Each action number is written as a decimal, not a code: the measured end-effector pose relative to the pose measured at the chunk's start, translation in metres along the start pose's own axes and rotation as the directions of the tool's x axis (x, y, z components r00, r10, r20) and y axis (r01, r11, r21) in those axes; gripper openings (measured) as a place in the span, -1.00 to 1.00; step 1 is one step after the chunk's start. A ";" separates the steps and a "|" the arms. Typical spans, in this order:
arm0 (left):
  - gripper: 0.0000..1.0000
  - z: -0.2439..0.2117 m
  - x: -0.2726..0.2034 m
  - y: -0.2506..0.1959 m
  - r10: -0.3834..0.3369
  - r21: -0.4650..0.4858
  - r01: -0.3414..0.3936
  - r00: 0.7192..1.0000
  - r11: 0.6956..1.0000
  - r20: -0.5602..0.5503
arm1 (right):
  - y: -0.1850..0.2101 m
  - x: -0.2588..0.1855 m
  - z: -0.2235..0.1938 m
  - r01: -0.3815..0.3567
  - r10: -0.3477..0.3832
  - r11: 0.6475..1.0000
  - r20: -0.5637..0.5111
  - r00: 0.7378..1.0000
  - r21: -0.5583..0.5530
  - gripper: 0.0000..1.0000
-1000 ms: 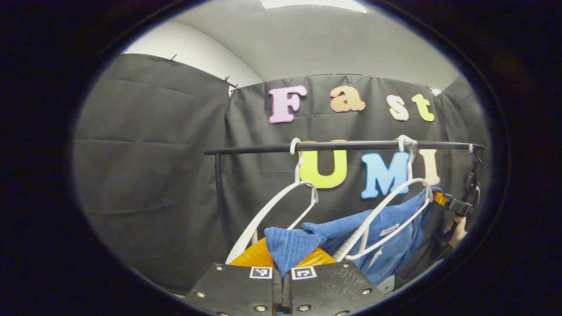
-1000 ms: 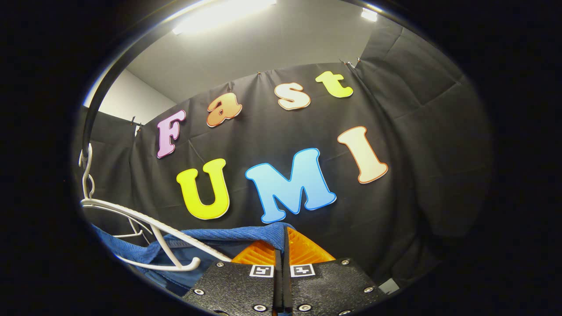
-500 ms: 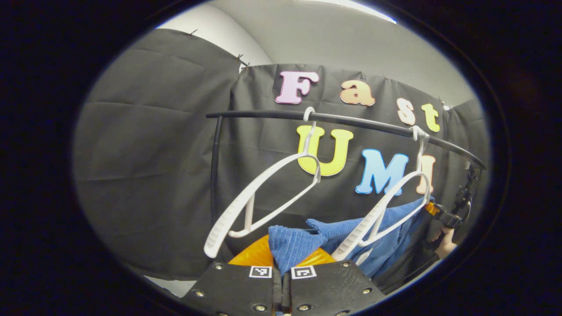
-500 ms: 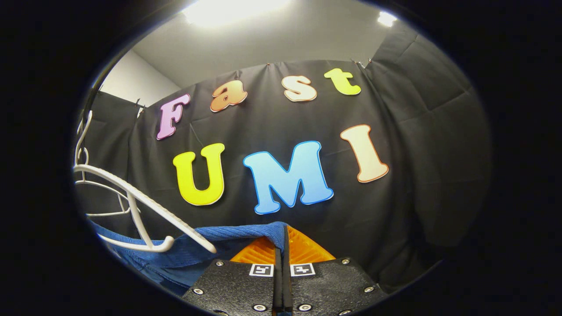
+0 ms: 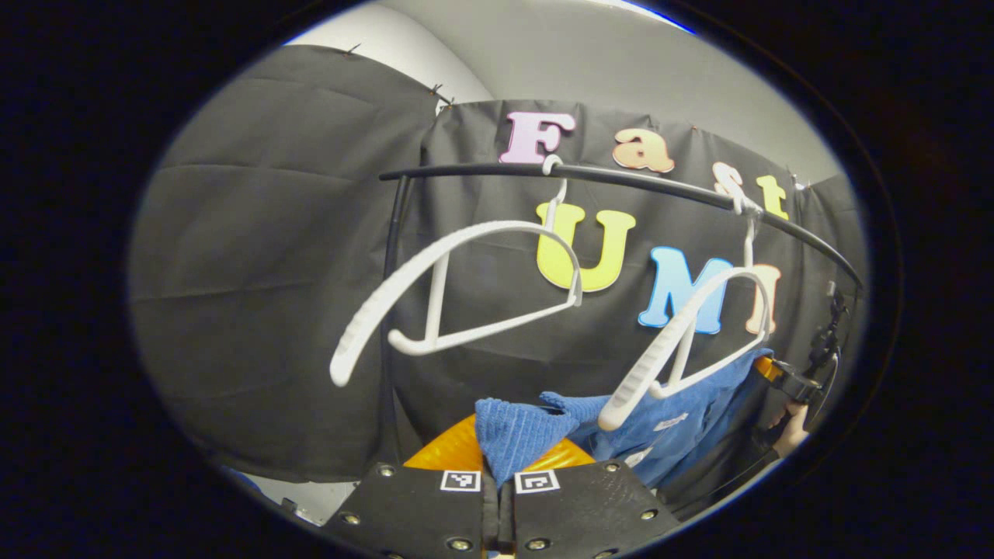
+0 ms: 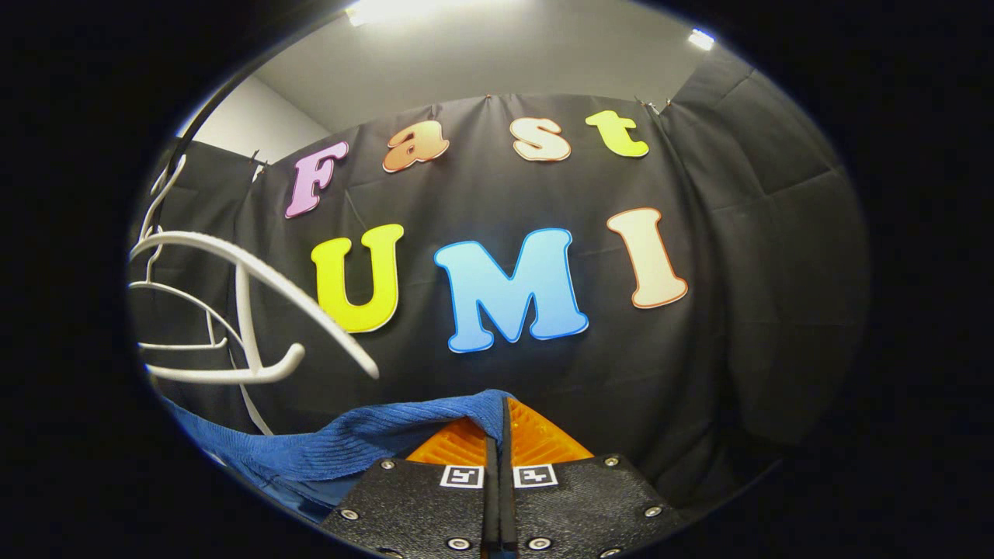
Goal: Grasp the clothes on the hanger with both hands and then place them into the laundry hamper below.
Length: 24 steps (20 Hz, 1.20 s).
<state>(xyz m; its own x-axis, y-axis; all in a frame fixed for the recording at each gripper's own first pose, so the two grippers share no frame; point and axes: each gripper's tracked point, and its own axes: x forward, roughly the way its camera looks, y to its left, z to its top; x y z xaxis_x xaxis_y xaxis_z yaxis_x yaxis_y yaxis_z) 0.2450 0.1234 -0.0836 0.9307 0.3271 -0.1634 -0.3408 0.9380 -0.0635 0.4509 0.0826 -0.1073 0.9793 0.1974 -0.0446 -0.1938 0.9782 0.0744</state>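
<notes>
While both grippers pinch it, the blue garment (image 5: pixel 668 419) hangs off the hangers, slung between the two grips below the rail (image 5: pixel 621 180).

Left gripper view, left to right: black cloth wall, then the rail's upright post (image 5: pixel 388 310). First white hanger (image 5: pixel 458 287) is hooked on the rail, bare and tilted, with its near arm swung toward the camera. Left gripper (image 5: pixel 497 458) sits bottom centre, jaws closed on a bunched blue corner of the garment, cloth poking up between the orange fingers (image 5: pixel 443 450). Second white hanger (image 5: pixel 683 341) is hooked further right on the rail, and the garment drapes below and behind its lower end. I cannot tell if cloth touches it. Far right: the other gripper (image 5: pixel 788 376) with a hand (image 5: pixel 788 435) on it, at the garment's far end.

Right gripper view, left to right: both white hangers at the left edge, the nearer one (image 6: pixel 256 310) clear above the cloth. Garment runs from lower left up into the right gripper (image 6: pixel 497 442), jaws closed tight on its edge, with only a thin seam between the fingers.
</notes>
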 end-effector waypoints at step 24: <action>-0.96 -0.109 -0.137 0.040 -0.243 0.169 0.283 0.944 0.944 -0.221 | -0.029 -0.276 -0.039 0.193 -0.219 0.969 -0.179 0.959 -0.153 -1.00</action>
<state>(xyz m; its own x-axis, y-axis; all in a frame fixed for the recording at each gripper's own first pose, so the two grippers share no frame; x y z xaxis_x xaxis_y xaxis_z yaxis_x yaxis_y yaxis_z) 0.0895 0.1041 -0.1716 0.9325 0.0555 -0.3568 -0.0364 0.9975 0.0600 0.1843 0.0025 -0.1361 0.9714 -0.0132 -0.2369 -0.0081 0.9960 -0.0886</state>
